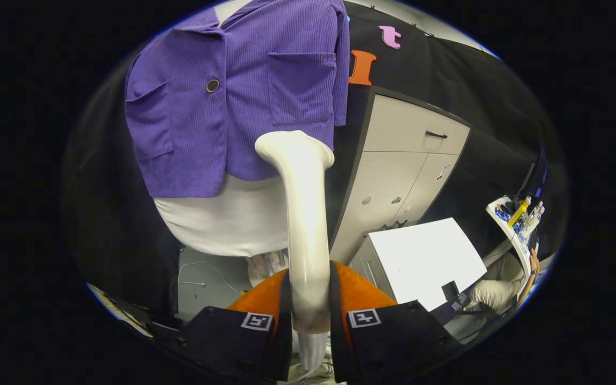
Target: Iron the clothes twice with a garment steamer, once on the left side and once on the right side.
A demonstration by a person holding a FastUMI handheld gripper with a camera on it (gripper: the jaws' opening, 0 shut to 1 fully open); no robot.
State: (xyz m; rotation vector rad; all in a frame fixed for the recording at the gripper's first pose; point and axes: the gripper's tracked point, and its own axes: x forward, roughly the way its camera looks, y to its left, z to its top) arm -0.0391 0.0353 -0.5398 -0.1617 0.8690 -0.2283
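Note:
A cream-white garment steamer point(303, 214) stands up between my two fingers, its handle clamped by them. Its flat head point(293, 147) is raised toward the lower hem of a purple corduroy jacket point(233, 96). The jacket hangs on a white mannequin torso point(228, 219) and has two chest pockets and a brown button point(212, 85). The steamer head sits just below the pocket on the jacket's right-hand side; whether it touches the cloth I cannot tell. My gripper point(309, 315) is shut on the steamer handle, orange finger bodies on either side.
A grey cabinet point(399, 171) with a drawer and doors stands beside the mannequin. A low white-topped unit point(425, 262) is in front of it. A gloved hand point(492, 294) and a small shelf of bottles point(522, 216) lie beyond that.

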